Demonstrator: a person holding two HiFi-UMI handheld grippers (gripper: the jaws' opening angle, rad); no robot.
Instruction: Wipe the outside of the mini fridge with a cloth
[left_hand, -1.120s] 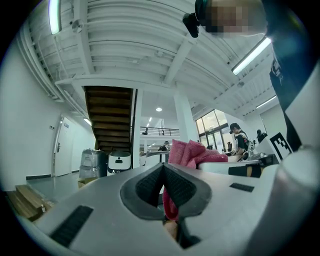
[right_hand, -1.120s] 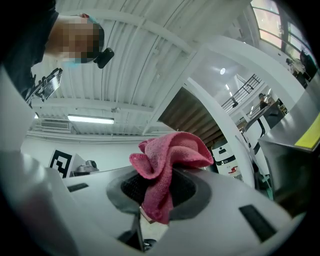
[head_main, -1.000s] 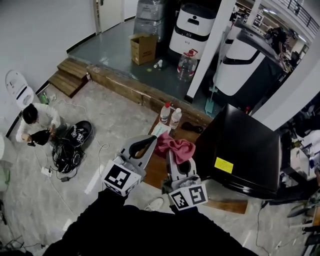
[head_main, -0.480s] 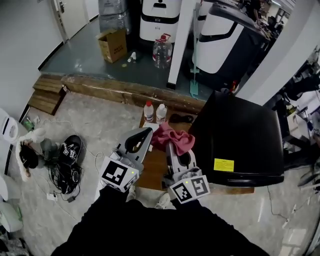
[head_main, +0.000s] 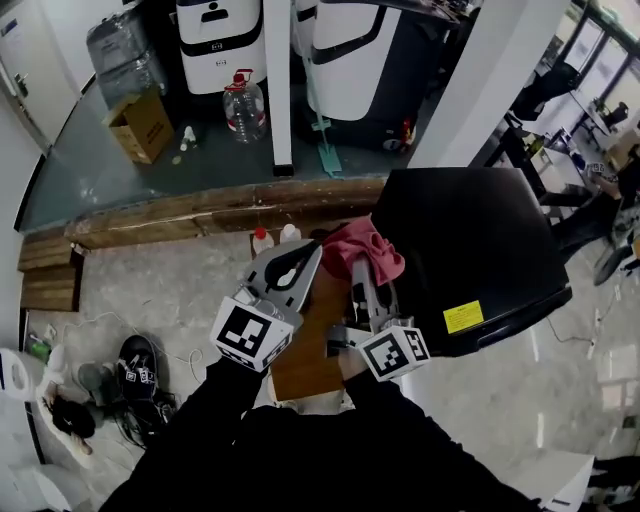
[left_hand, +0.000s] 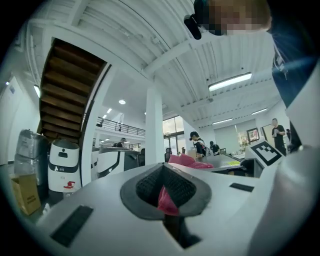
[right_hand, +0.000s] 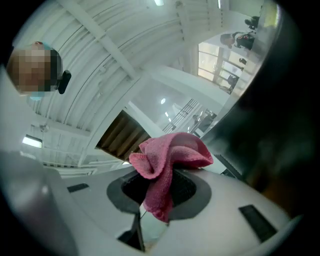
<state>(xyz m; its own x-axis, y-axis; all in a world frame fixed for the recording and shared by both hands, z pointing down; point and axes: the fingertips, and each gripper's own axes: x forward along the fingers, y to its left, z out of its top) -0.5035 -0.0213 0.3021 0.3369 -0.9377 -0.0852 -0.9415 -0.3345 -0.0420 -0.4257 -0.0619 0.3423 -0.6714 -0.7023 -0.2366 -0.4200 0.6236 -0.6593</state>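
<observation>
One wooden board (head_main: 300, 365) beside black mini fridge (head_main: 470, 250)

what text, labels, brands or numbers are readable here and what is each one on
Nothing can be read as words in any view.
Yellow sticker on the mini fridge: print too small to read.
Cardboard box: any print is blurred.
Water jug: nothing legible.
Marker cubes: black square patterns only, no words.
Pink cloth: no print.
</observation>
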